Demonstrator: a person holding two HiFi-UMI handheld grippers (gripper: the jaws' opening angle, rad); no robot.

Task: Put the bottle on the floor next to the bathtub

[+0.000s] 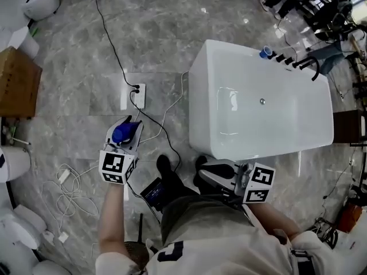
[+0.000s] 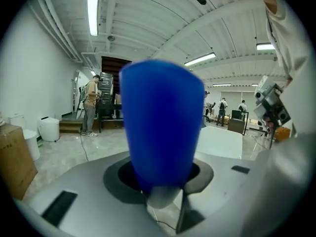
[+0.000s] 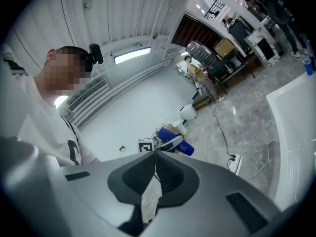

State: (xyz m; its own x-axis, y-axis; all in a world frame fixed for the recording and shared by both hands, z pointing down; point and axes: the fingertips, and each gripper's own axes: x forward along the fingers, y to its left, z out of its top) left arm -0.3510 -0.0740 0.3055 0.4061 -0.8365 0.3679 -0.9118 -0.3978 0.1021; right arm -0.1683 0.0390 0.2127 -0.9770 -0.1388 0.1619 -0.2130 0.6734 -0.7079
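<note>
Grey marbled floor [image 1: 172,33] is strewn with cables [image 1: 117,56] beside the bathtub [image 1: 261,102]; the bottle [image 2: 160,127] is clamped by the left gripper [image 1: 127,132], the right gripper [image 3: 154,177] closed empty.

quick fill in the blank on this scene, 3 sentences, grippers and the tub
1. The left gripper is shut on a ____ bottle.
2. The right gripper has its jaws together and holds ____.
3. In the head view, the white bathtub lies nearer the ____ gripper.

Missing words: blue; nothing; right
</note>
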